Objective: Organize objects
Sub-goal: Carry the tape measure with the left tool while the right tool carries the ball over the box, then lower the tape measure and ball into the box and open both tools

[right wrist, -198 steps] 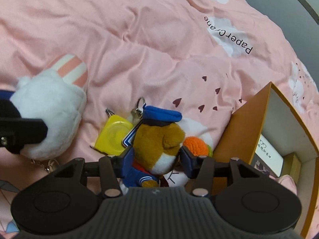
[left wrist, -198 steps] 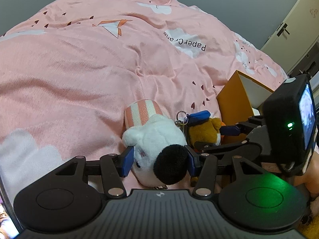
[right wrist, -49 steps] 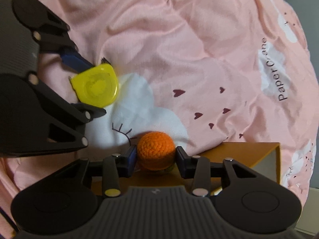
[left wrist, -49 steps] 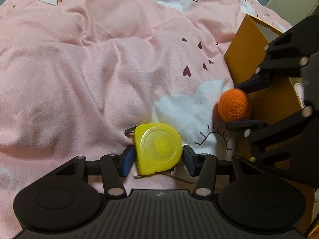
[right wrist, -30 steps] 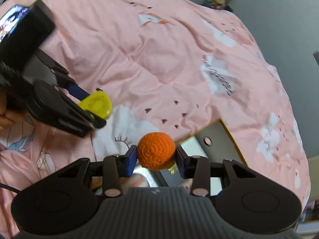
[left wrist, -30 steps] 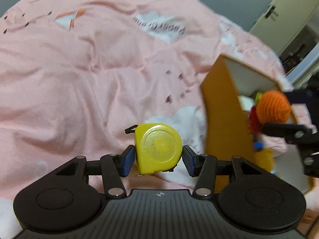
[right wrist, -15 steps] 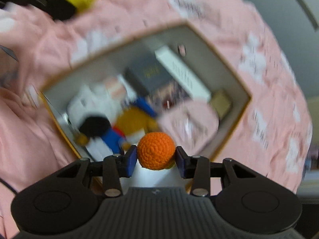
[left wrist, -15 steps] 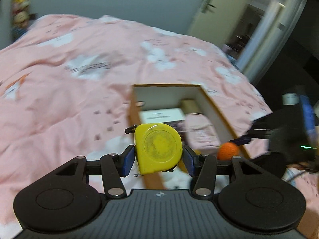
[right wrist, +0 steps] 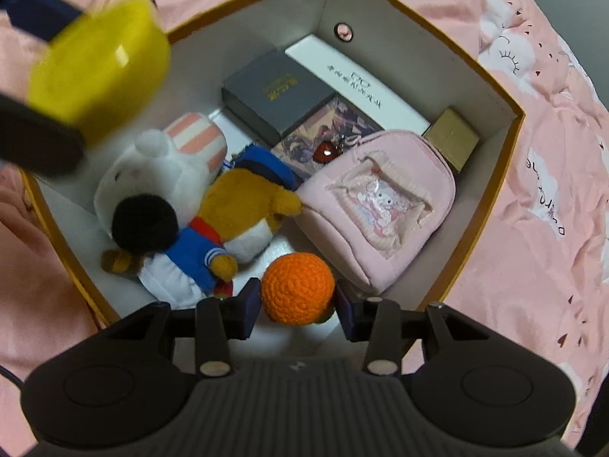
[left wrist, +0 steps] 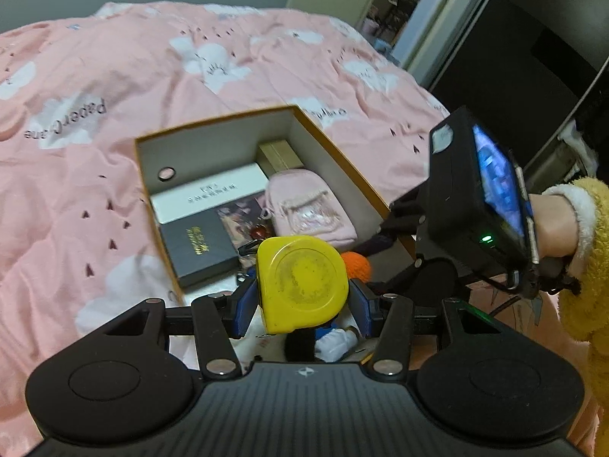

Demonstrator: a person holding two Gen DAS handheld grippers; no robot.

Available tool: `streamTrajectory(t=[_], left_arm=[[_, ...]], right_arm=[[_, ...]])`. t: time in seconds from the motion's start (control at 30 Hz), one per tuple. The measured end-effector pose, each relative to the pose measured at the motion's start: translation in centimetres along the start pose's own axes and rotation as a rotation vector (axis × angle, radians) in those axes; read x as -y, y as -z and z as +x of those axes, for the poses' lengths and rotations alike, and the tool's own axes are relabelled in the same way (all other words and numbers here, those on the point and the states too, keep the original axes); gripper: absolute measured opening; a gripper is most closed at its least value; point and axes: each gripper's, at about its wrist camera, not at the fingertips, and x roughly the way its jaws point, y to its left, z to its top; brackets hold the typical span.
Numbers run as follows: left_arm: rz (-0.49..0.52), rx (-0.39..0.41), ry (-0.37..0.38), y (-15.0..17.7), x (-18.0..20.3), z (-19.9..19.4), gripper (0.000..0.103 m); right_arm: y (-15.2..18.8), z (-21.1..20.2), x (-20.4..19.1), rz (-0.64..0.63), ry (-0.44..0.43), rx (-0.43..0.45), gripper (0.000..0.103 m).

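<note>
My left gripper (left wrist: 301,301) is shut on a yellow tape measure (left wrist: 300,283) and holds it above the near end of the open orange box (left wrist: 213,123). The tape measure also shows blurred in the right wrist view (right wrist: 99,64). My right gripper (right wrist: 298,304) is shut on an orange crocheted ball (right wrist: 297,288), low inside the box (right wrist: 491,205) by its near wall. The ball shows in the left wrist view (left wrist: 357,264) too. In the box lie a white bunny plush (right wrist: 152,179) and a brown bear plush in blue (right wrist: 236,213).
The box also holds a pink pouch (right wrist: 380,209), a dark grey case (right wrist: 278,91), a white case (right wrist: 357,83), a picture card (right wrist: 327,133) and a small tan box (right wrist: 453,137). The box sits on a pink duvet (left wrist: 95,76). A doorway (left wrist: 399,3) lies beyond the bed.
Both grippers moved over the box with their objects. The right gripper lowered the orange ball inside the box; the left brought the tape measure closer over its near end.
</note>
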Motion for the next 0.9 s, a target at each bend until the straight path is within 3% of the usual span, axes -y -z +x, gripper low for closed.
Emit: streamTrajectory(t=[0.23,0.4,0.53,0.73,0.9], left_arm=[[0.031,-0.046,-0.002,-0.6,0.9,1.9,0.059],[0.053,-0.083,0.015,-1.0,1.8,3.9,0.059],[0.052,-0.115,0.058,-1.4,2.9,5.8,0.059],[0.021,-0.186,0.133,-1.0,3.8,9.3,0.059],[0.0,-0.236,0.159,-0.3,4.4,11.8,0.059]], right_arm=[[1.9,-2.8,0.8,0.069,0.048,0.129,0.051],[3.9,-6.8,1.3,0.236,0.186,0.34,0.05],[5.7,-7.6,2.1,0.451,0.333,0.425,0.05],[8.9,-6.4,2.9,0.784,0.255,0.492,0.051],[9.6,-5.6,3.4,0.867,0.262,0.489,0.054]])
